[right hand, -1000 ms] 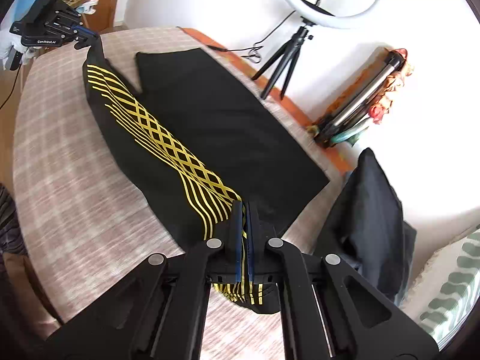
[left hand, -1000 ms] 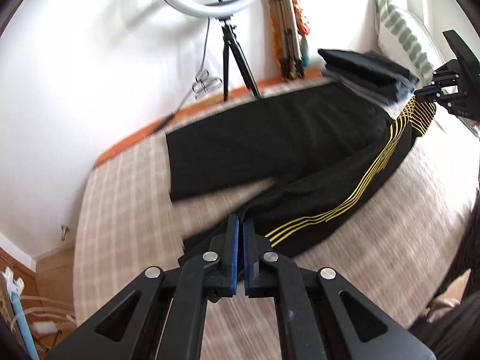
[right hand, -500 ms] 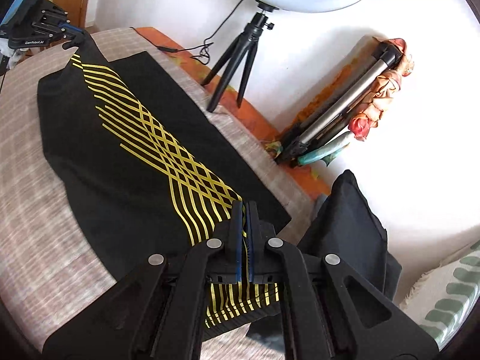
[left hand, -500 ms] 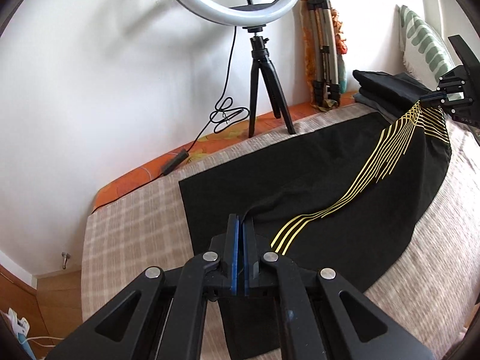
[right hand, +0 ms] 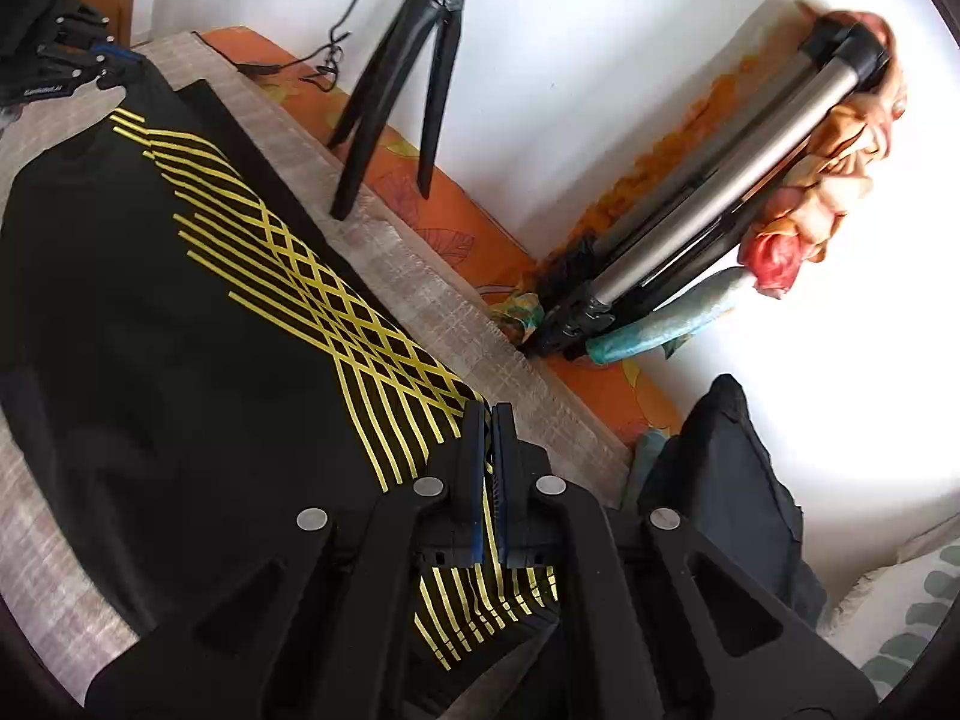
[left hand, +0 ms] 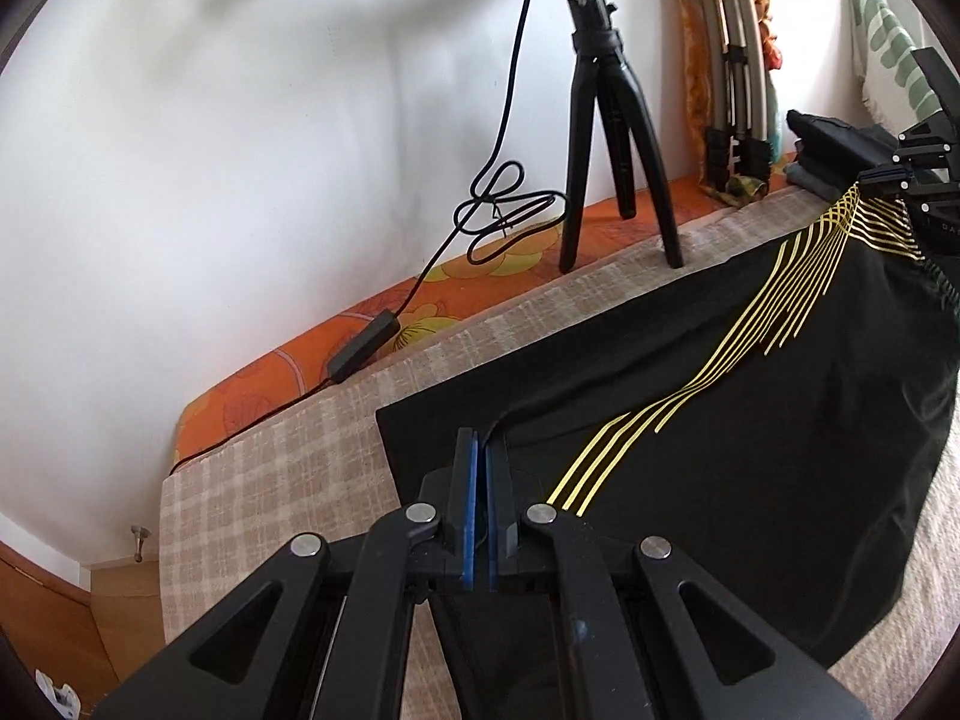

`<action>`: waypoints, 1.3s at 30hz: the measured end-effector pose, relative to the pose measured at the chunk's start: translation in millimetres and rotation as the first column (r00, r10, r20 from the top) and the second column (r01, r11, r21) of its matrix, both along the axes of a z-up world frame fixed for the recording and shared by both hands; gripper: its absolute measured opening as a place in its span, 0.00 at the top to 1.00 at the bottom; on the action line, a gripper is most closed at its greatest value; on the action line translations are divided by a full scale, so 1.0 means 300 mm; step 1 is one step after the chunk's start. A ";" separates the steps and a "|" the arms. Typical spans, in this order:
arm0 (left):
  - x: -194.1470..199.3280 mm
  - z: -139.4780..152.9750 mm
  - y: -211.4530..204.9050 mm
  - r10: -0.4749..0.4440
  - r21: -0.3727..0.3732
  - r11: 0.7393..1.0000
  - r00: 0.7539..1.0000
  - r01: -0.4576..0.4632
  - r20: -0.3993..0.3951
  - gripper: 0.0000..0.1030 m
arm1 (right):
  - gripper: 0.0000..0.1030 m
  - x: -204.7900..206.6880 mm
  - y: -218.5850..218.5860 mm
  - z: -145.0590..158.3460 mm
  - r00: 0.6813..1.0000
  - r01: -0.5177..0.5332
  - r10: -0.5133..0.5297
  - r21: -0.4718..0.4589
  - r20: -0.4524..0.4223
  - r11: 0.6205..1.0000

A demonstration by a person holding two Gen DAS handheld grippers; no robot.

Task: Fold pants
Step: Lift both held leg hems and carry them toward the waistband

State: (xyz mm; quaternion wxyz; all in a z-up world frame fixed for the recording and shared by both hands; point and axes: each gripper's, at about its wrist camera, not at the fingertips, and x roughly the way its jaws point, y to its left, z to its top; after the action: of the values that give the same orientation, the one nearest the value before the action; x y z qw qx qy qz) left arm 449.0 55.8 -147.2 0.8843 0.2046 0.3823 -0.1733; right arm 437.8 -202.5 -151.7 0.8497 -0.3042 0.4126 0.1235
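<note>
Black pants [left hand: 750, 420] with yellow stripes [right hand: 336, 294] lie across the checked bed cover, one leg laid over the other. My left gripper [left hand: 480, 450] is shut on the hem end of the upper leg, held just above the lower leg's hem. My right gripper [right hand: 489, 420] is shut on the waist end by the yellow lattice, near the bed's far edge. Each gripper shows in the other view, the right one [left hand: 900, 174] and the left one [right hand: 90, 66].
A black ring-light tripod [left hand: 606, 138] with a coiled cable [left hand: 504, 210] stands on the orange strip by the wall. A folded tripod [right hand: 690, 252] leans on the wall. A stack of dark folded clothes [right hand: 726, 492] and a leaf-print pillow [left hand: 888, 54] lie at the head end.
Both grippers have carried the upper pant leg toward the wall, over the other leg. The tripod and wall are now much closer in both views.
</note>
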 end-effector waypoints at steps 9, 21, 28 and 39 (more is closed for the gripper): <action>0.102 -0.086 -0.027 0.000 0.075 0.997 0.999 0.003 -0.039 1.00 | 0.98 0.117 0.007 -0.126 0.998 0.031 -0.033 -0.026 -0.061 0.999; 0.236 -0.169 0.053 0.125 0.114 0.986 0.992 -0.123 -0.015 1.00 | 0.98 0.166 0.015 -0.206 0.993 0.067 -0.069 -0.029 -0.094 0.997; 0.211 -0.134 0.103 0.134 0.044 0.990 0.991 -0.133 -0.009 1.00 | 0.98 0.188 0.016 -0.207 0.993 0.079 -0.082 -0.036 -0.089 0.996; 0.224 -0.206 0.096 0.185 0.063 0.982 0.979 -0.181 -0.082 1.00 | 0.98 0.167 0.024 -0.207 0.994 0.063 -0.067 -0.043 -0.087 0.997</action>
State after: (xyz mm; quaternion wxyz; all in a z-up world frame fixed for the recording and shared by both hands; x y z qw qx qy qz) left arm 516.2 84.7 -209.1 0.8730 0.1850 0.4424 -0.0894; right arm 487.9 -195.4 -213.7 0.8279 -0.3020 0.4618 0.1009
